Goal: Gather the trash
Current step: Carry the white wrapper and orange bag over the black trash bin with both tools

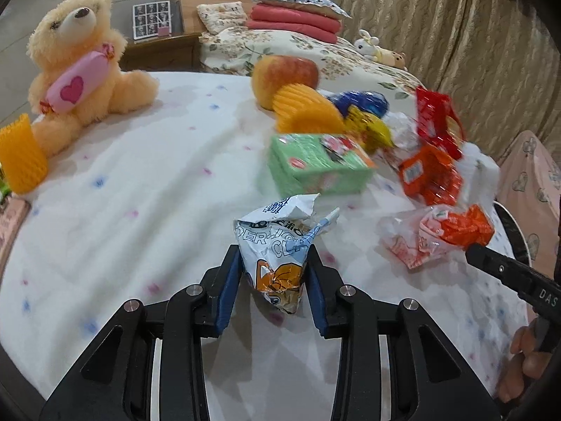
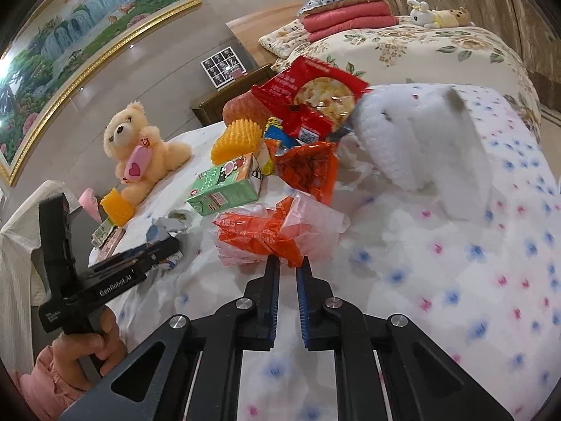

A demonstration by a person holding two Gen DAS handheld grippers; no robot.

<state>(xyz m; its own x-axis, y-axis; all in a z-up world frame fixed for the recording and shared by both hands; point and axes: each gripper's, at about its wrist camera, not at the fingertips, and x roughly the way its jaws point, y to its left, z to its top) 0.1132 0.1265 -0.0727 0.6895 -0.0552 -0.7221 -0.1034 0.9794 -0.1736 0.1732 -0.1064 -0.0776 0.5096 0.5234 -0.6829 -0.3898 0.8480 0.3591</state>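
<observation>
Two orange foam fruit nets are showing: one [image 1: 21, 154] at the left edge of the left wrist view, one [image 1: 308, 110] right of centre beside the single apple [image 1: 284, 73]. One teddy bear [image 1: 77, 63] is sitting at upper left. One green carton [image 1: 319, 168] is lying mid-frame. One crumpled white-and-blue wrapper [image 1: 280, 245] is sitting low in the centre. Two small plush toys [image 1: 380, 49] are lying on the floral bed. Three folded pink quilts [image 1: 298, 22] are lying stacked at top centre.

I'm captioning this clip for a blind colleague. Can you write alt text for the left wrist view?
The left gripper clamps a crumpled white snack wrapper on a white flowered blanket. Beyond lie a green carton and orange and red wrappers; a teddy bear sits far left.
</observation>
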